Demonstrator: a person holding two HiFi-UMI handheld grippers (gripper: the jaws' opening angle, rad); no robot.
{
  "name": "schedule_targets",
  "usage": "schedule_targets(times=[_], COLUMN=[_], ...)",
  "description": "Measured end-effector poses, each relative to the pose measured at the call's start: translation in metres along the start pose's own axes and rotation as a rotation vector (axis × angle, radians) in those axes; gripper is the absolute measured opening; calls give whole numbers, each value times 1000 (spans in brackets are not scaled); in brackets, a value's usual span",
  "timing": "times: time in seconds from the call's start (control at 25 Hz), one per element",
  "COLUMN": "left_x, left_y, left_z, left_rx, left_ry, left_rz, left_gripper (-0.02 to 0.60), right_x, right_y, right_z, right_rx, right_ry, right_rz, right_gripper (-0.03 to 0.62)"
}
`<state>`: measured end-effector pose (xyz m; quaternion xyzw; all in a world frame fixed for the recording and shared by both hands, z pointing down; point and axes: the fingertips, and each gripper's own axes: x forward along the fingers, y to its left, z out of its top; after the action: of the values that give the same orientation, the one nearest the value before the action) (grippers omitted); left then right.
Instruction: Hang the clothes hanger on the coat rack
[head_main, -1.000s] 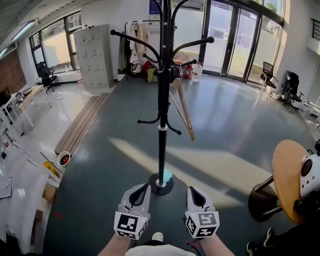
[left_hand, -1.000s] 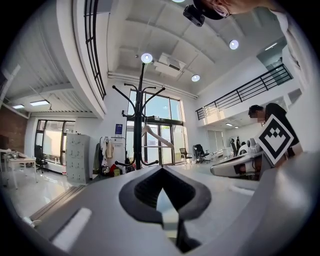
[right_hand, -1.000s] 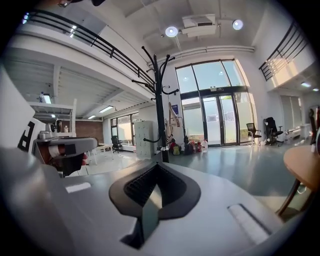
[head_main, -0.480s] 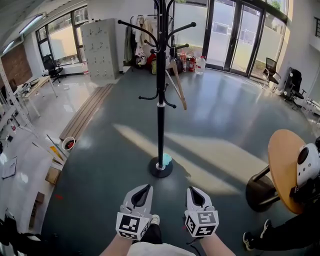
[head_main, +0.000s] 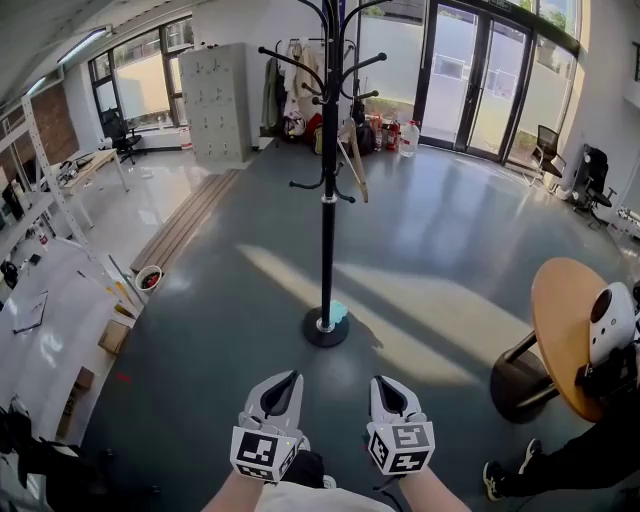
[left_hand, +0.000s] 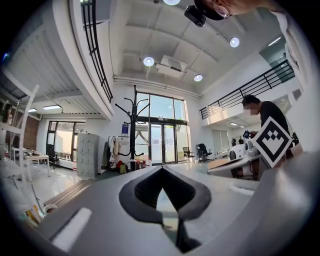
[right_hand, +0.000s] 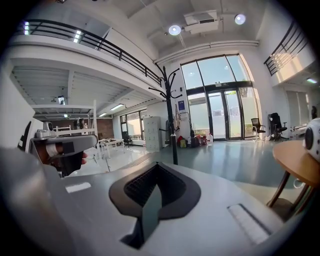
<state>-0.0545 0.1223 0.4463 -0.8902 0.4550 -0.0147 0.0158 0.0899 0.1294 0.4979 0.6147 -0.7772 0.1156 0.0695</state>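
- Grey floor (head_main: 200, 330) lies open on all sides; benches and shelving (head_main: 50, 200) crowd only the far left.
- Left gripper (head_main: 285, 378): jaws pressed together, carrying nothing.
- Coat rack (head_main: 328, 230) stands straight ahead, well apart from the round worktop's (head_main: 560, 340) left edge. The wooden hanger (head_main: 358, 176) already hangs from an upper arm on its right side.
- Right gripper (head_main: 383, 382): likewise closed and empty.
- The hanging seems done, so it is best not to nudge the pole. Free room is to the left; the worktop's edge hems the right.
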Motion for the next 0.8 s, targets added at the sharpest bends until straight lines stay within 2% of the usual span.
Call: schedule_targets(times=[0.32, 0.8], left_x=[-19, -31], left_y=[-10, -7], left_z=[6, 1], left_rx=[22, 4], left_ry=[-7, -10], left_rz=[14, 12], left_gripper=[0, 0], right_x=[-19, -28], right_y=[10, 24], right_z=[3, -4], right_rx=[-15, -38], right_ry=[-20, 1], right_rz=[23, 19], right_gripper=[26, 25])
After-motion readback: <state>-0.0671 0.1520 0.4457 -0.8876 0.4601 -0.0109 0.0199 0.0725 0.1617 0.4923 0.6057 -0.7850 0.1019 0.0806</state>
